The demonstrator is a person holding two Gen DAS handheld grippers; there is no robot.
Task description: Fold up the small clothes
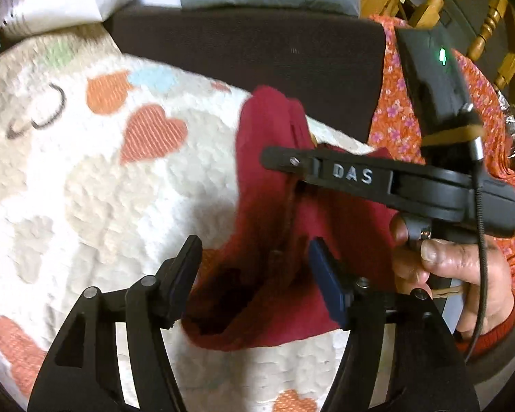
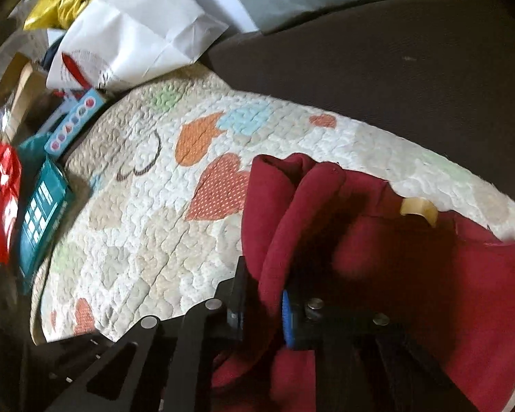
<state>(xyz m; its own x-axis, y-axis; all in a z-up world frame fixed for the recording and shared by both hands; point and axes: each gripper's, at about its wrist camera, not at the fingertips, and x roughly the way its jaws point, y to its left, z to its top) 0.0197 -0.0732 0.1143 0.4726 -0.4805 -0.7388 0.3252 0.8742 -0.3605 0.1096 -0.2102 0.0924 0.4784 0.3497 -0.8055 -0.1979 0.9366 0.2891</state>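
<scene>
A small dark red garment (image 1: 274,233) lies bunched on a cream quilt with heart patches (image 1: 120,178). My left gripper (image 1: 254,274) is open, its fingers standing either side of the garment's near folds without clamping them. In the left wrist view the right gripper's black body marked DAS (image 1: 377,178) reaches across the garment from the right, held by a hand (image 1: 456,274). In the right wrist view my right gripper (image 2: 262,312) is shut on a thick fold of the red garment (image 2: 394,257), which rises in a ridge. A pale label (image 2: 418,207) shows at the neck.
A dark brown cushion (image 1: 257,51) lies behind the quilt. White bags (image 2: 137,27), a gold bag (image 2: 65,3), a teal box (image 2: 41,216) and a red packet (image 2: 0,199) crowd the left edge. Orange floral cloth (image 1: 398,113) and a wooden chair (image 1: 490,24) are at right.
</scene>
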